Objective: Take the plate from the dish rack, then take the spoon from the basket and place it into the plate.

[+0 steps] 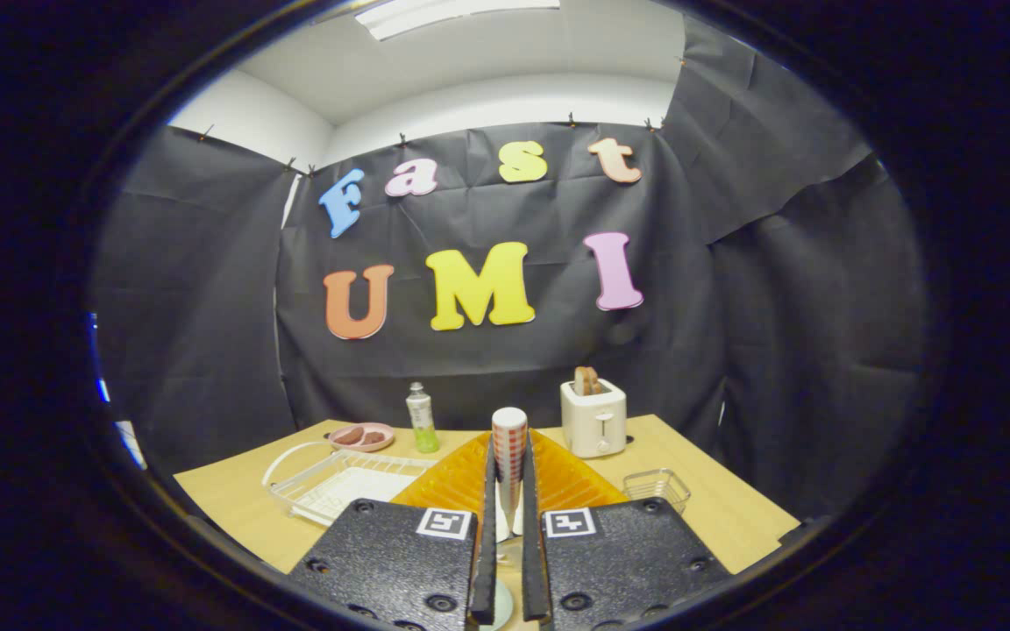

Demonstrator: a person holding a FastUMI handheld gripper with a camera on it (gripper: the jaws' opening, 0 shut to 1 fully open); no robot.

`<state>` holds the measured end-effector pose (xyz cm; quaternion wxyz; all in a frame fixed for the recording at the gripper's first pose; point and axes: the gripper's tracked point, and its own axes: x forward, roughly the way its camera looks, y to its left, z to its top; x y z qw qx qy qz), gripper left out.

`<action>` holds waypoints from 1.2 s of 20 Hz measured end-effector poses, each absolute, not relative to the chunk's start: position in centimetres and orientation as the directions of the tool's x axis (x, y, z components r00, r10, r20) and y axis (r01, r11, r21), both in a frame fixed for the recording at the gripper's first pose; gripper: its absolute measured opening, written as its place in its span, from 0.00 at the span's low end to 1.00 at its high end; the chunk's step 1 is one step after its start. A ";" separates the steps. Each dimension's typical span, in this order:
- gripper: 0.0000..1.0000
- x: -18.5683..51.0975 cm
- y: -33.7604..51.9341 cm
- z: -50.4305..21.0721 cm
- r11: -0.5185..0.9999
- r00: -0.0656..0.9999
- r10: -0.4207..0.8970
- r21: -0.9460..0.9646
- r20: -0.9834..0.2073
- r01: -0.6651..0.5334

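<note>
My gripper [509, 460] is shut on the spoon [508, 429], which stands upright between both fingers. Its red-and-white checked handle with a white end sticks up past the fingertips, and the metal part runs down between the fingers. The orange ribbed plate [571, 480] lies flat on the wooden table, just ahead of and below the fingers. To the right of the plate stands the small wire basket [656, 486], with nothing visible in it. The white dish rack [338, 486] is to the plate's left.
A white toaster [593, 419] with bread in it stands behind the plate. A small bottle of green liquid [421, 418] and a pink dish with sausages [362, 436] sit behind the rack. The black cloth wall closes the table at the back and sides.
</note>
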<state>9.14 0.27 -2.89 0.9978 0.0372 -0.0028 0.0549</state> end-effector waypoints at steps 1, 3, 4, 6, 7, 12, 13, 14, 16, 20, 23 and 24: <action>0.17 8.7 1.5 -3.5 0.989 0.991 0.130 0.074 -0.002 -0.130; 0.17 7.8 4.0 -4.6 0.984 0.986 0.163 0.076 -0.023 -0.161; 0.17 7.5 5.1 -5.2 0.982 0.984 0.174 0.074 -0.035 -0.171; 0.17 7.0 7.0 -6.7 0.979 0.978 0.196 0.076 -0.066 -0.191; 0.17 6.9 8.0 -7.5 0.976 0.974 0.210 0.083 -0.079 -0.204; 0.17 6.9 12.2 -11.3 0.959 0.942 0.281 0.091 -0.182 -0.269; 0.17 7.1 12.4 -12.0 0.962 0.941 0.273 0.077 -0.198 -0.263; 0.17 7.3 12.7 -12.6 0.964 0.940 0.267 0.069 -0.215 -0.258; 0.18 7.7 12.6 -13.4 0.972 0.940 0.236 0.048 -0.247 -0.231; 0.20 8.5 10.3 -13.2 0.992 0.954 0.125 0.023 -0.272 -0.123; 0.21 8.3 9.9 -12.2 0.994 0.962 0.112 0.023 -0.251 -0.110; 0.23 8.2 9.5 -11.8 0.995 0.964 0.102 0.015 -0.244 -0.102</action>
